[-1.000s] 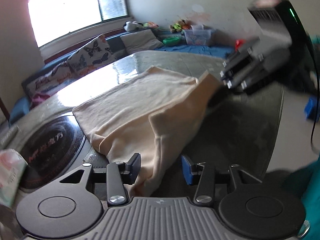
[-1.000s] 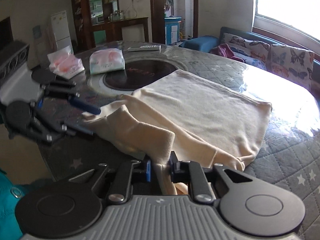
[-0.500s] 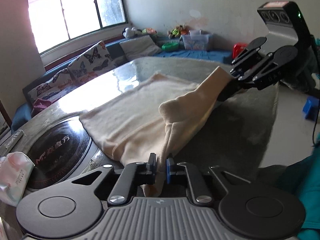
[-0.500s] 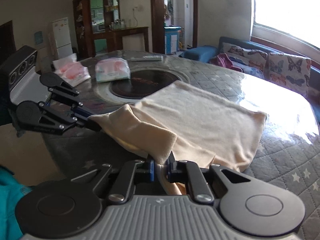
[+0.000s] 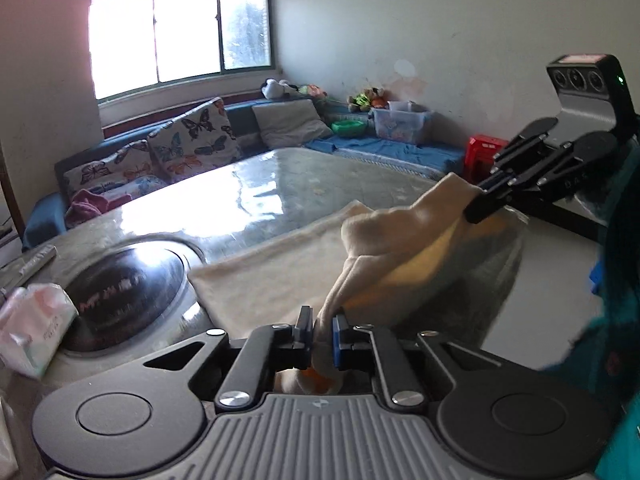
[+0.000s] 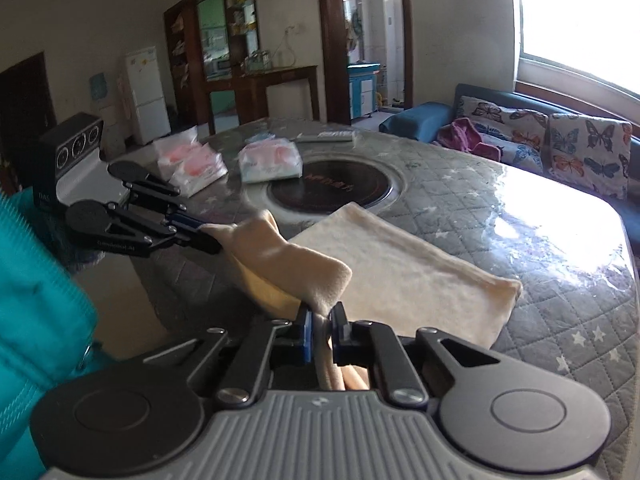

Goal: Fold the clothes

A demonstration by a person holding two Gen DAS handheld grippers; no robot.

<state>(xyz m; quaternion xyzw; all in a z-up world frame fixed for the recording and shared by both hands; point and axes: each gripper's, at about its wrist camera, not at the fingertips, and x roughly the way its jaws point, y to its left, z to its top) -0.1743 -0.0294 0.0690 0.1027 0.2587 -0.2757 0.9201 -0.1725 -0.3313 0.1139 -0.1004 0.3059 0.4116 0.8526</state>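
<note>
Both grippers have risen since the earlier frames and carried the near edge of the cream garment up off the counter; the left gripper, which stood wide apart before, is now pressed together on the cloth.

From the left wrist view, the fabric runs straight out between the left gripper's pads, so this gripper is clamped on one corner of the hem. Ahead and to the right of it, the right gripper pinches the other corner. The right wrist view confirms it: the right gripper is closed on a bunch of cloth, and the left gripper holds its corner ahead and to the left.

The edge hangs between the two grippers in a soft sag, because they are not pulled far apart. The rest of the garment lies flat on the counter beyond both grippers, just before the dark round hob. I judge that holding two corners at once keeps the edge straight, so it can be carried forward over the flat part for a clean fold. The tissue packs lie further beyond the hob, well clear of the cloth.
</note>
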